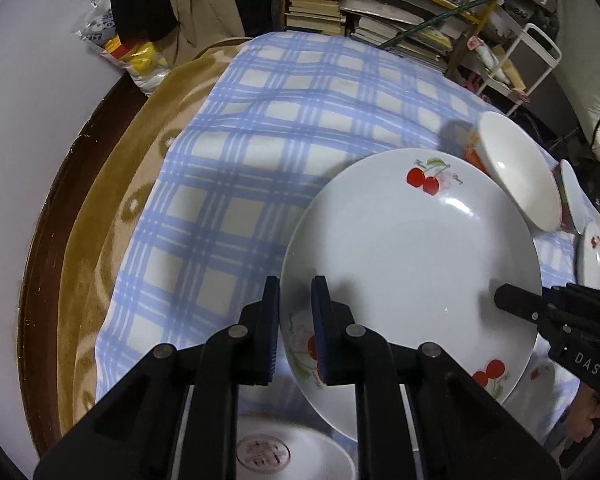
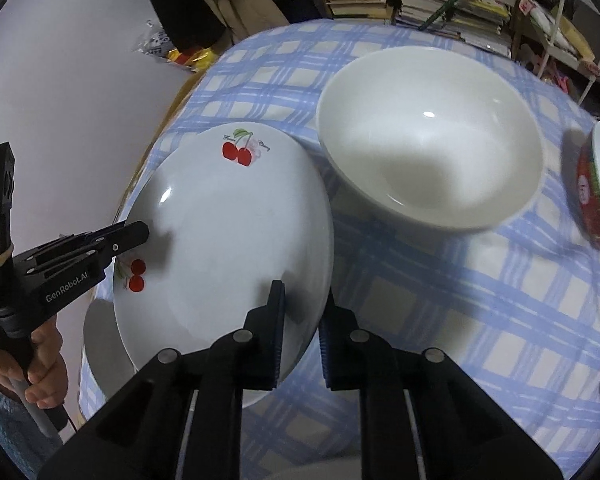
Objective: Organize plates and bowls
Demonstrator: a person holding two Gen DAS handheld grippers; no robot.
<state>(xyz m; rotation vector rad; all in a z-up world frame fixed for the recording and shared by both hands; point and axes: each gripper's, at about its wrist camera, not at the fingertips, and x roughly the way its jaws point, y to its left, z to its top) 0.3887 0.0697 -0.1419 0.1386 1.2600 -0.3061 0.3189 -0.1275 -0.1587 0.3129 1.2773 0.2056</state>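
You hold the cherry plate pinched at opposite rims by your left claw and right claw, lifted beside the white bowl over the checked table; next, carry it level to its stack.

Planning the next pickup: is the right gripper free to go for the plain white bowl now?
Probably not yet: the right gripper is shut on the cherry plate rim, though the white bowl sits unobstructed beyond.

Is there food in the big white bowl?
No, the big white bowl is bare inside, with only shine and shadow showing.
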